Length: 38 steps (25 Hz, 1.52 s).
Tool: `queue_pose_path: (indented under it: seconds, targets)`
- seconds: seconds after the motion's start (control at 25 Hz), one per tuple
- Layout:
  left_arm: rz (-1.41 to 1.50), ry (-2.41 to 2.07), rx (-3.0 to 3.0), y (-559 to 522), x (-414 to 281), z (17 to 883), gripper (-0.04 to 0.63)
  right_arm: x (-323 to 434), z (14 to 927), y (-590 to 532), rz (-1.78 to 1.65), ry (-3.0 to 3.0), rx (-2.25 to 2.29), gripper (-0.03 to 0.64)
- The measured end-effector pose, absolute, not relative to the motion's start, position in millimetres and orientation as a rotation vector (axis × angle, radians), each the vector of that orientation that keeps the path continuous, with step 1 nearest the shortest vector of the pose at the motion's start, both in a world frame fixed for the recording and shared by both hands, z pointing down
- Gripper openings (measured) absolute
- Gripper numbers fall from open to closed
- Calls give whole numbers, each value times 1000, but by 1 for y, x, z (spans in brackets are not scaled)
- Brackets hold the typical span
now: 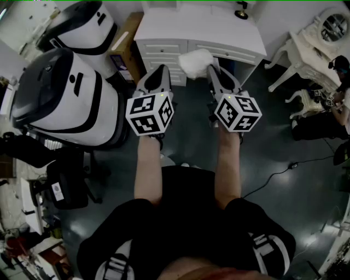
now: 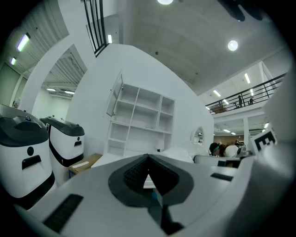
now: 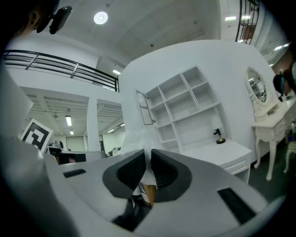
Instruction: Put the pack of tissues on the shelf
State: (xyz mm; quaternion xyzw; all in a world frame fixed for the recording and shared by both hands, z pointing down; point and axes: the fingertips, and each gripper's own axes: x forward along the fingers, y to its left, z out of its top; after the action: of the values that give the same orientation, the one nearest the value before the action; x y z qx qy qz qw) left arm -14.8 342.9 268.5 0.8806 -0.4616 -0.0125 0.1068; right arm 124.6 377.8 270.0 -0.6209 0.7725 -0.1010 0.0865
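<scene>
White table [image 1: 219,27] with shelf [image 3: 185,106] ahead | my right claw [image 1: 212,68] pinches the pack of tissues [image 1: 196,61], held up before the table | my left claw [image 1: 159,71] closed, empty

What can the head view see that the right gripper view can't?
Only the head view shows the person's arms, the big white-and-black machines on the left and a cable on the floor. Only the right gripper view shows the wall shelf with its open compartments, a ceiling light and a railing up high. Both show the right gripper, its fingers shut on the pack of tissues, plus the white desk and the small dark figure standing on it.
</scene>
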Motion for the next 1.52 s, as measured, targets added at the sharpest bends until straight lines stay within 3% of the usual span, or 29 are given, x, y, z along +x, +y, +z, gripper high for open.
queue_pose_path:
  seconds: [0.64,1.52]
  targets:
    - [39,-1418,2525,318,-29,286,10,116,293,339,-433,2324,-1772,48]
    - [74,-1440,2392,126,-114,335,11,35,337,138,-560,2382,-1791,48]
